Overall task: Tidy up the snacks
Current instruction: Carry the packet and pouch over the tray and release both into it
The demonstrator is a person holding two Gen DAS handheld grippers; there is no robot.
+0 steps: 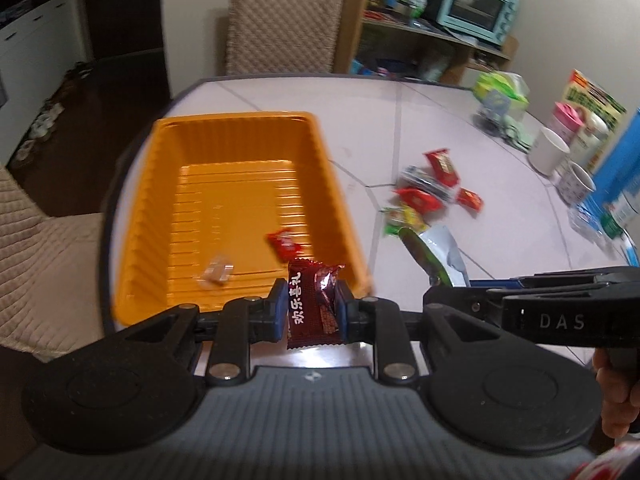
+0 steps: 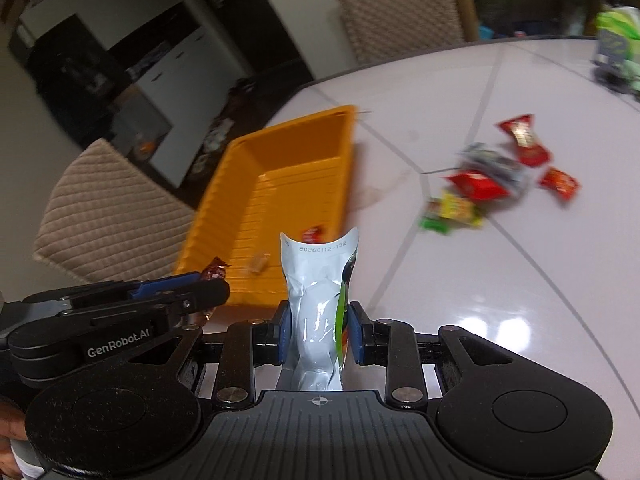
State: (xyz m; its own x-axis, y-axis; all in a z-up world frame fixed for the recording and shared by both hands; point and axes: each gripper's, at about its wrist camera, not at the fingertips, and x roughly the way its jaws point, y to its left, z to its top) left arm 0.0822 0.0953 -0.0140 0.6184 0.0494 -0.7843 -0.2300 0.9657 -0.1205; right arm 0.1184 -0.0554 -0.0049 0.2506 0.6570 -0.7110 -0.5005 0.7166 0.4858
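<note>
The left tool (image 1: pixel 312 306) is pinching a dark red candy (image 1: pixel 314 304) between its blue pads. The candy has white writing on it and stands up tall. It is just over the near edge of the orange tray (image 1: pixel 160 216).

The right tool (image 2: pixel 320 330) is squeezing a pale grey pouch (image 2: pixel 318 320) with a green side. The pouch sticks up out of the tool, and a printed date runs along its top edge. It is held above the white surface (image 2: pixel 500 280), near the tray's close corner.

The tray sits on the surface, to the left. Inside it lie a small red candy (image 1: pixel 283 243) and a clear wrapped sweet (image 1: pixel 217 273), a little apart from each other.

To the right of the tray, well apart from it, is a loose pile of snacks (image 1: pixel 428 190). It has red packets, a yellow and green one, and a grey one. They are blurry.

Cups (image 1: pixel 548 151) and boxes stand along the far right side of the surface. Padded chairs (image 1: pixel 280 20) stand around it. A light blue oven (image 1: pixel 476 8) sits on a shelf behind.

A hand (image 1: pixel 618 396) shows at the right edge of the left view, holding the right tool's handle.
</note>
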